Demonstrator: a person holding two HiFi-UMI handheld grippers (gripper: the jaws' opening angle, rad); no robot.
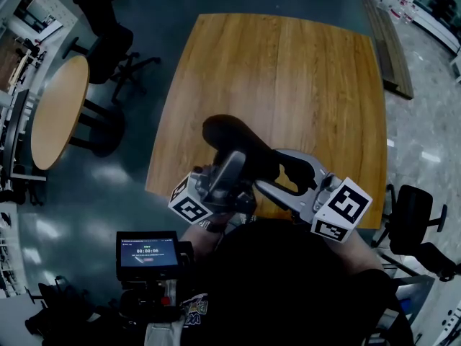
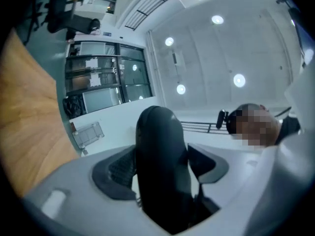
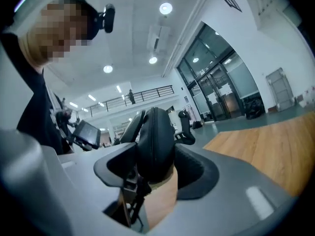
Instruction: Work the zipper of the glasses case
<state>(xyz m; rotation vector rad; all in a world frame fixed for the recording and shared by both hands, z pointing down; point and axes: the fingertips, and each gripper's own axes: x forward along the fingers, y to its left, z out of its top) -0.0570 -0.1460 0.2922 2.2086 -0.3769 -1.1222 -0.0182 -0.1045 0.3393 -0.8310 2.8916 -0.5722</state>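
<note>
Glasses case (image 1: 234, 139) held aloft over the near edge of the wooden table (image 1: 288, 71), clear of its surface, and carried by both grippers. We see the left gripper (image 2: 162, 168) spread wide, its pads closed on the broad body of the case. The right gripper (image 3: 156, 170) stands about half open, its pads close against the narrow end of the case, apparently in light contact.

In the head view the long axis runs from 10 o'clock, where the rounded free end points out over the table, to 4 o'clock, where the right gripper meets it. The left gripper comes in from 6 o'clock.

In the right gripper view the case is seen end-on, with its seam running from 12 to 6 o'clock. That seam looks shut with no gap showing, so we judge the zipper's travel yet to be made. A dark tab (image 3: 132, 200) hangs at 7 o'clock. It may be the pull, but we cannot confirm this.
</note>
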